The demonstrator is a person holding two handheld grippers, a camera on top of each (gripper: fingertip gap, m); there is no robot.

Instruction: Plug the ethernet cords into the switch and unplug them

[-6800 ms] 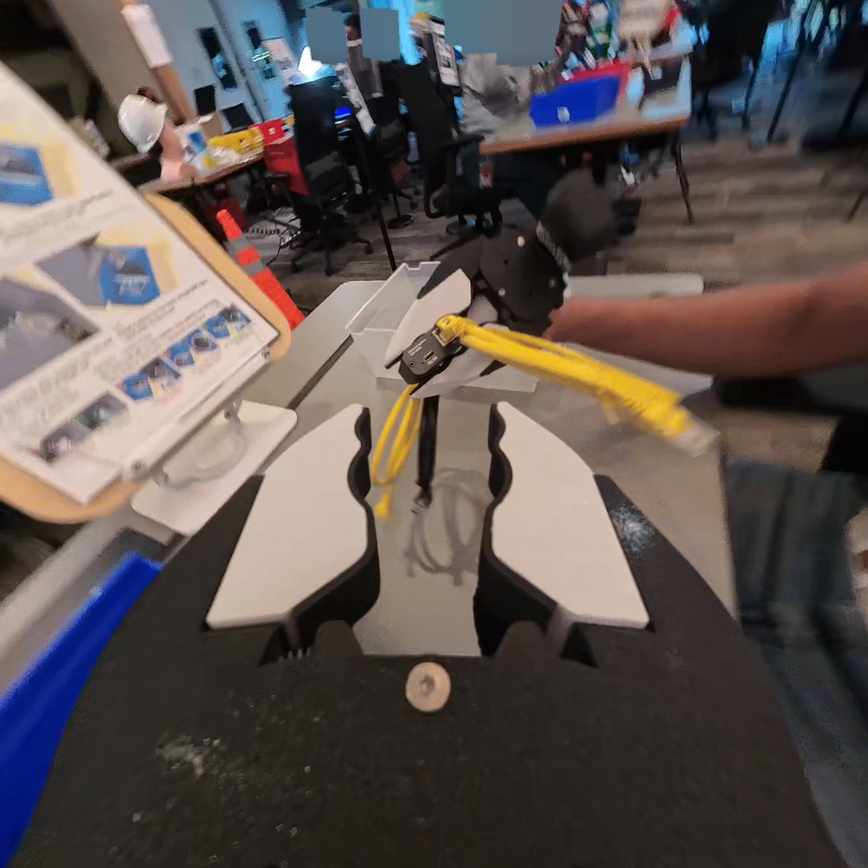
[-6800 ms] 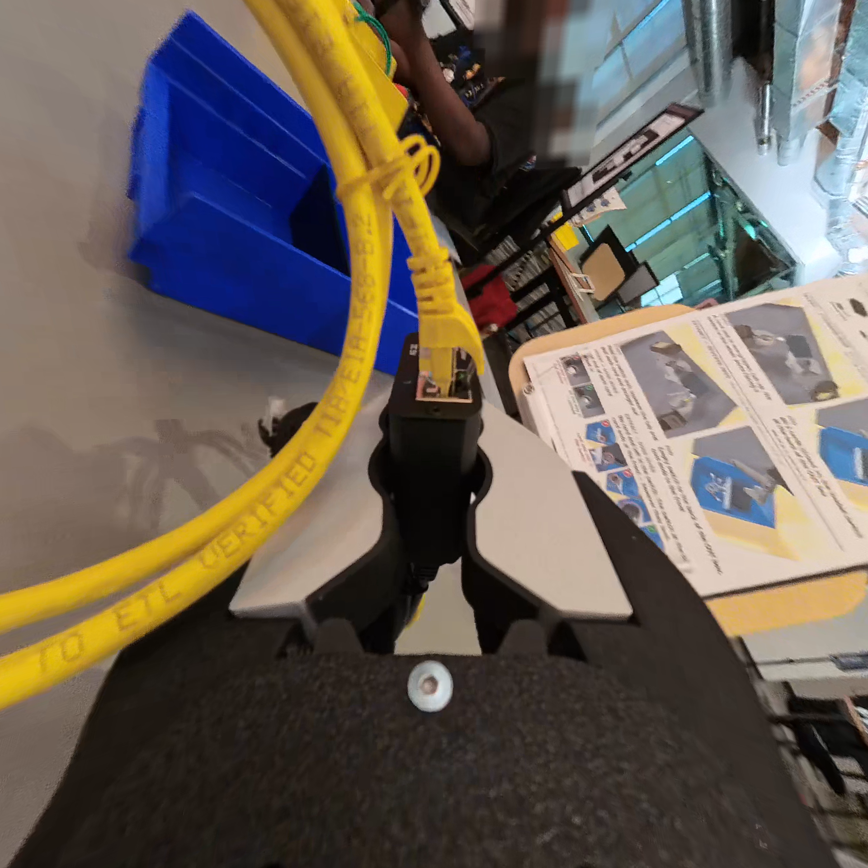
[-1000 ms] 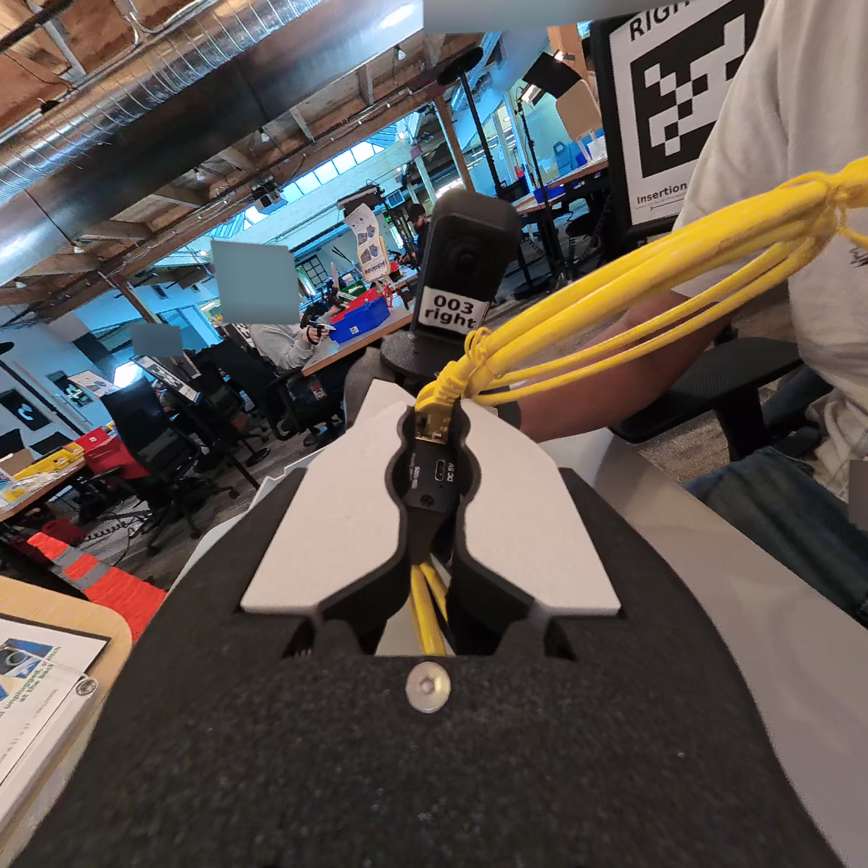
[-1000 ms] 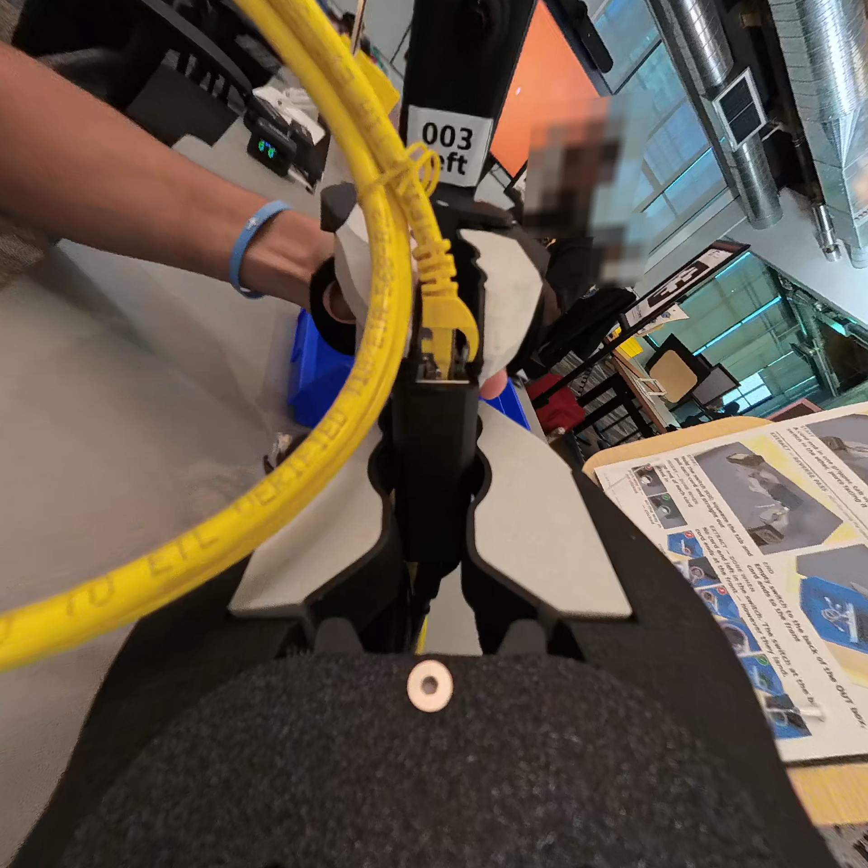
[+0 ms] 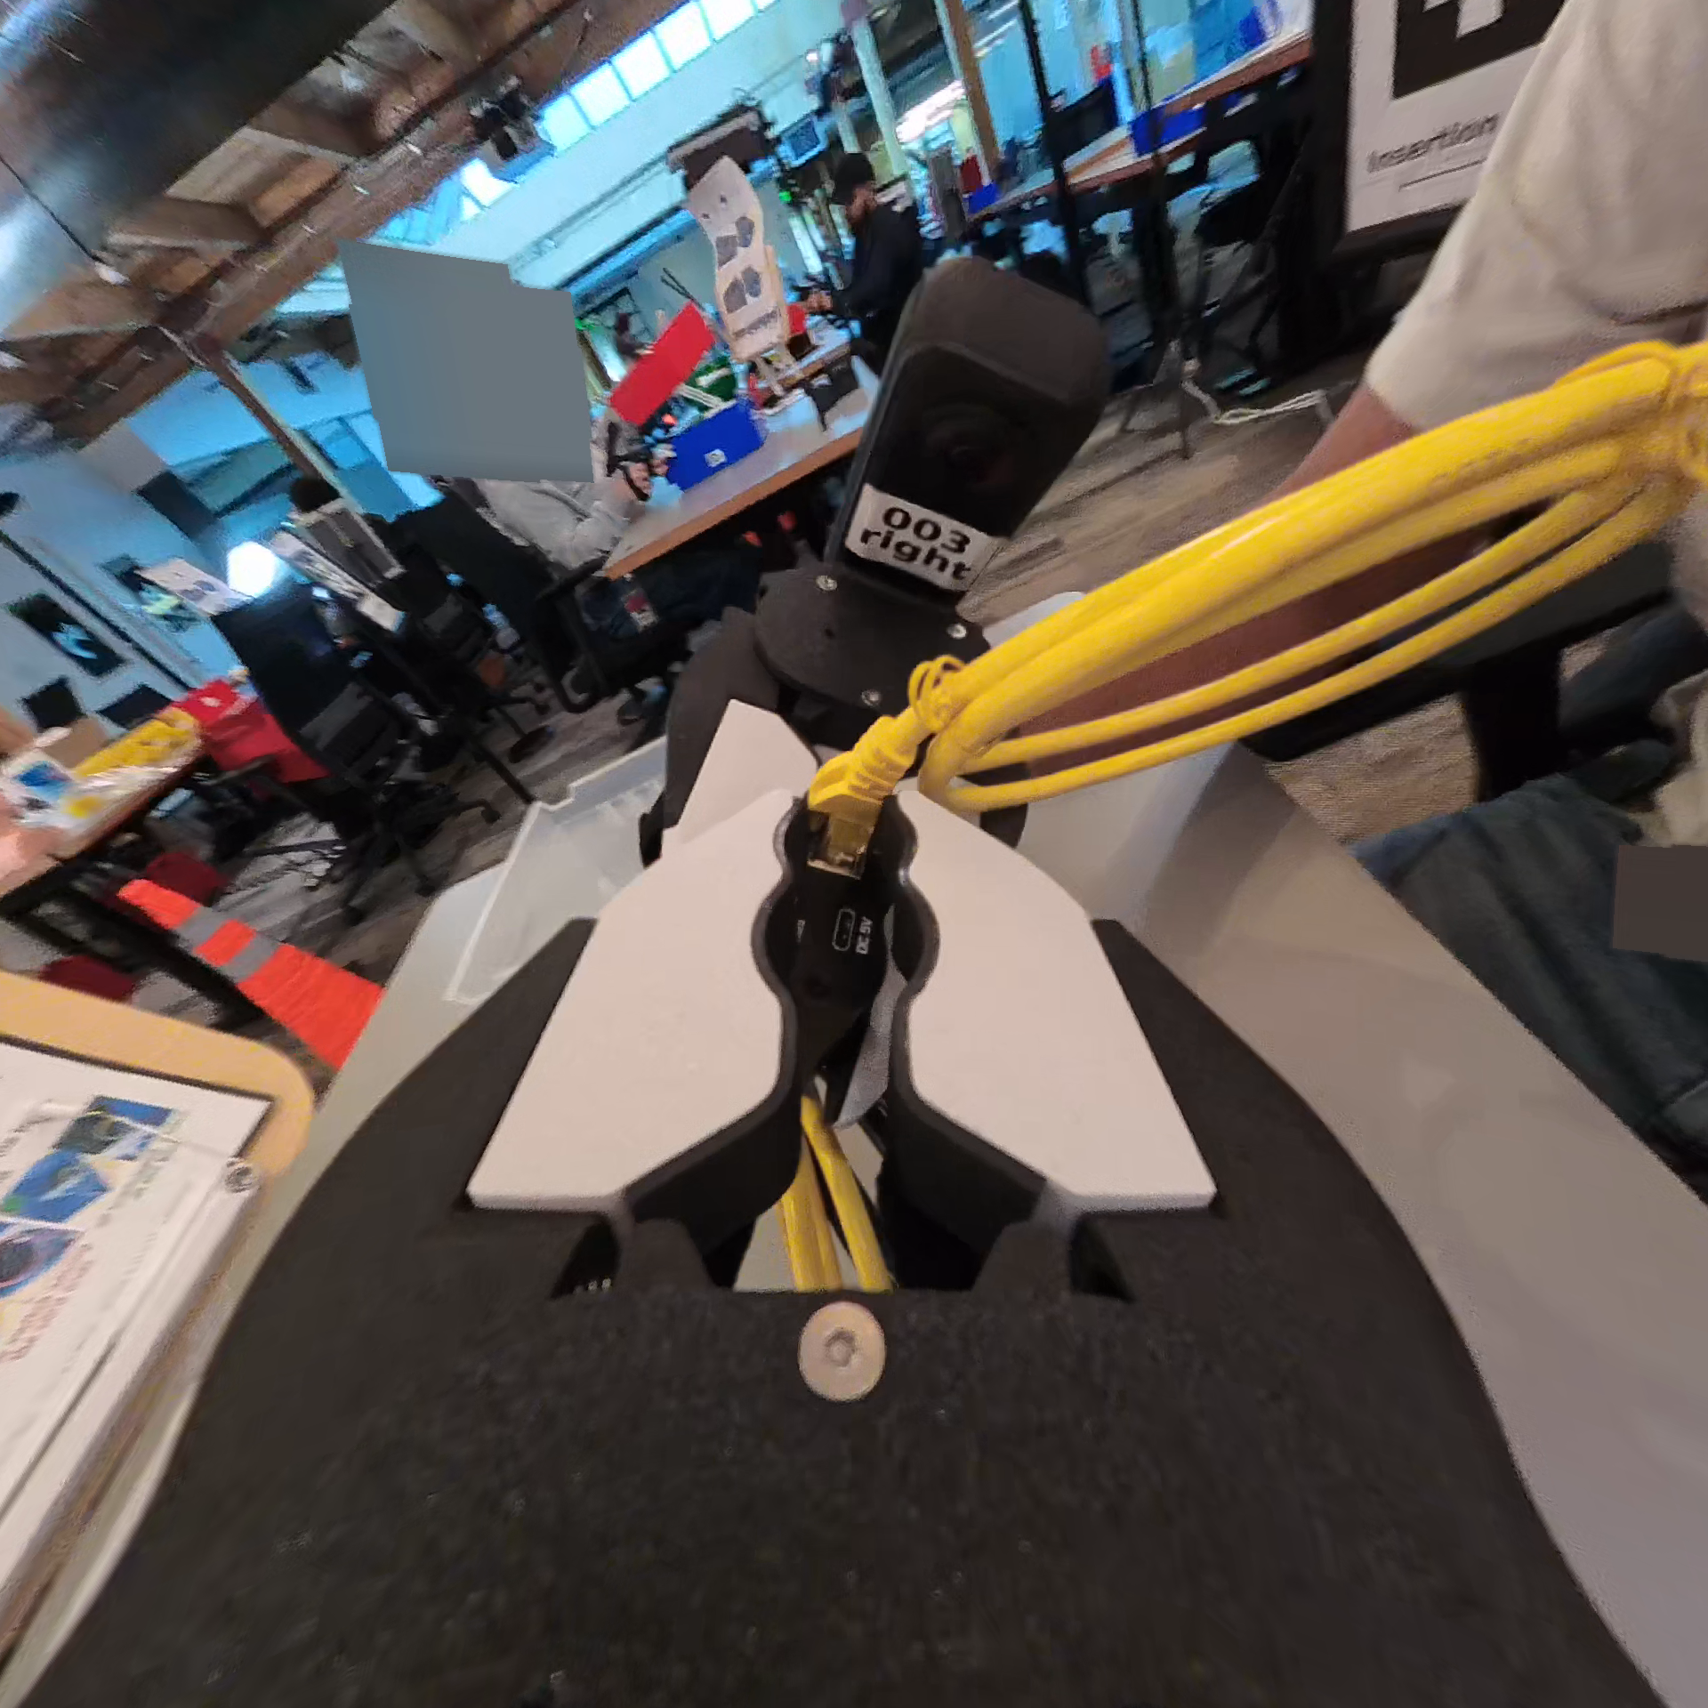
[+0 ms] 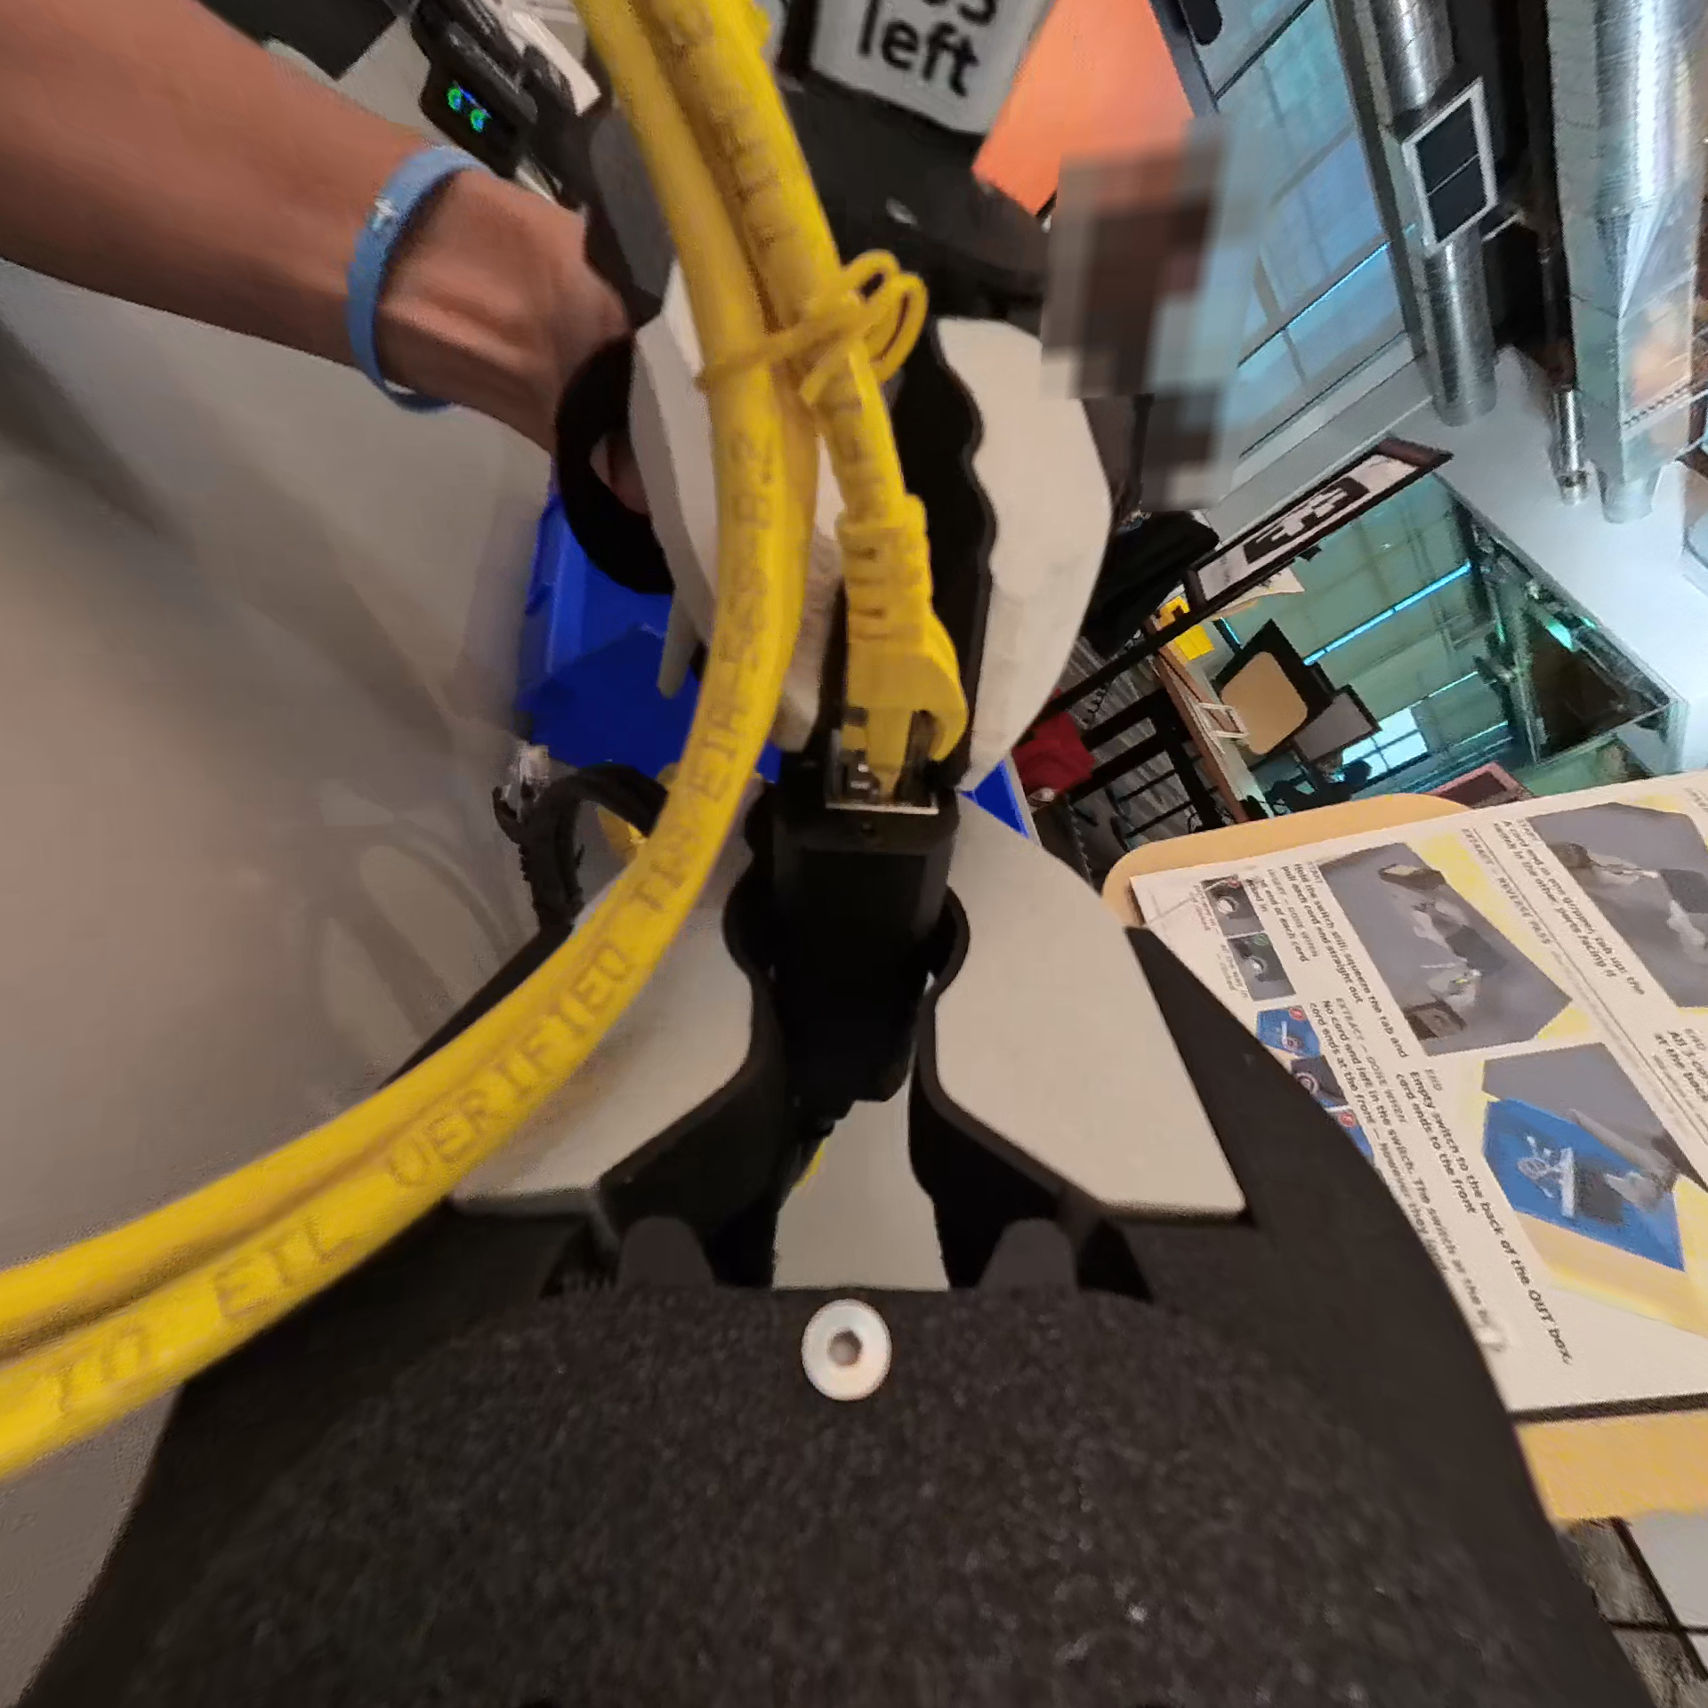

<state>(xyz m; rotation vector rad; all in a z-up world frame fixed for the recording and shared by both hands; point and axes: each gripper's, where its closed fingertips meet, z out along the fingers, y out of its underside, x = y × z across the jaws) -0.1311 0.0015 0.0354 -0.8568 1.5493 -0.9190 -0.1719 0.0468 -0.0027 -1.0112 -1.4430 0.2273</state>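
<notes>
Between the two grippers, held above the grey table (image 5: 1386, 1063), sits the small black switch (image 6: 855, 933); the right gripper (image 6: 855, 924) has its pale fingers (image 6: 1044, 1044) clamped on the switch body, pads pressing both sides; the left gripper (image 5: 846, 887), facing it, is closed on the same black switch (image 5: 841, 933) from the opposite side, tighter; a yellow ethernet cord plug (image 6: 892, 684) sits in the switch's port, its coiled yellow cord (image 6: 591, 998) looping off to the side, tied with a yellow twist; an instruction sheet (image 6: 1479, 1017) on a tan board lies nearby; a blue bin (image 6: 601, 665) rests behind.
</notes>
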